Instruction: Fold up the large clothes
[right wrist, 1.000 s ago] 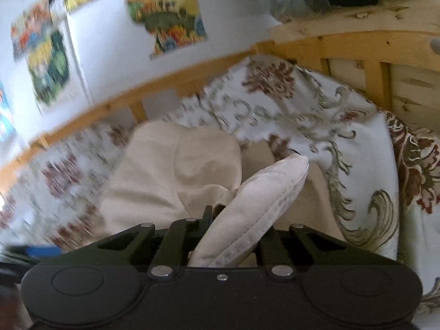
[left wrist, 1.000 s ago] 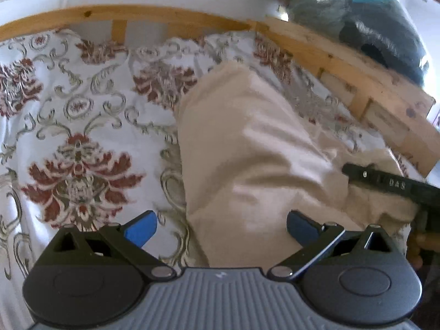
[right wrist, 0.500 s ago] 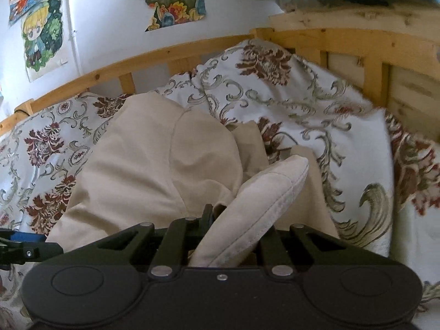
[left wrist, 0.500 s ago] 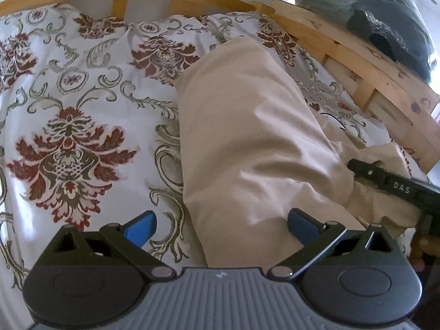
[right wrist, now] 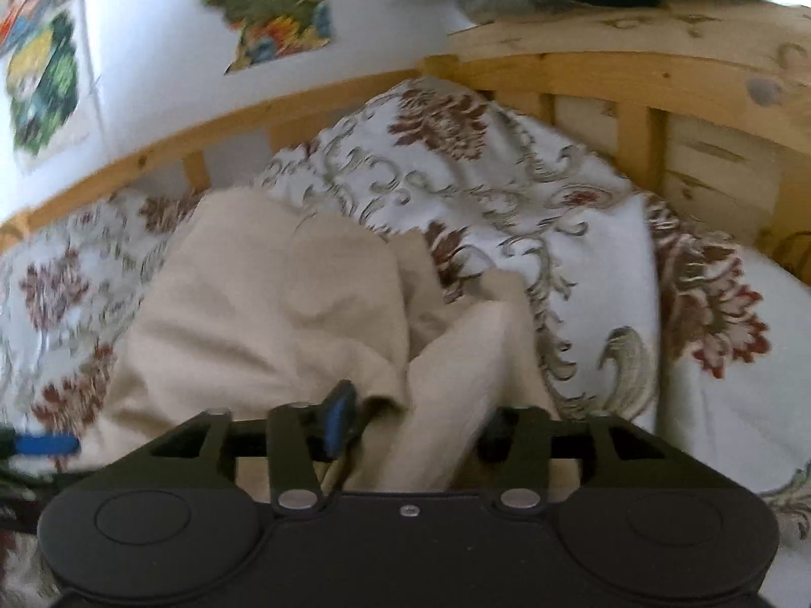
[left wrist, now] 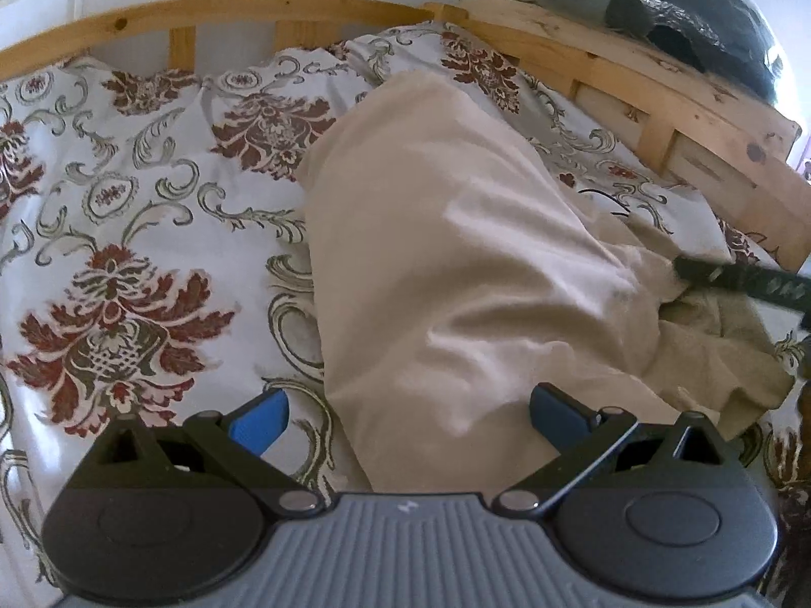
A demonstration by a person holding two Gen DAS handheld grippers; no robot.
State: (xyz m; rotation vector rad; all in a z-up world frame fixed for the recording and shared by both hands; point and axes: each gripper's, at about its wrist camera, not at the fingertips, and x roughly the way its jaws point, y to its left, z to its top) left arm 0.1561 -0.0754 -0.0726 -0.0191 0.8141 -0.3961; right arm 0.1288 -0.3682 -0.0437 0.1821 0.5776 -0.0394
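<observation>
Beige garment (left wrist: 456,263) lies lengthwise on my bed, on the floral duvet (left wrist: 126,233), one end up near the headboard rails, the other bunched by my right tongs. Right view: same garment (right wrist: 263,314), blurry, with a fold of it (right wrist: 456,385) rising between the fingers. My right tongs (right wrist: 415,420) look parted, blue pad (right wrist: 337,420) on one side of the fold, other finger on the far side; not pinching. Left tongs (left wrist: 405,418) wide open, hovering over the garment's near end, one blue pad (left wrist: 261,420) over the duvet. Wooden bed frame (left wrist: 633,81) around. Posters (right wrist: 273,0) on the wall.
</observation>
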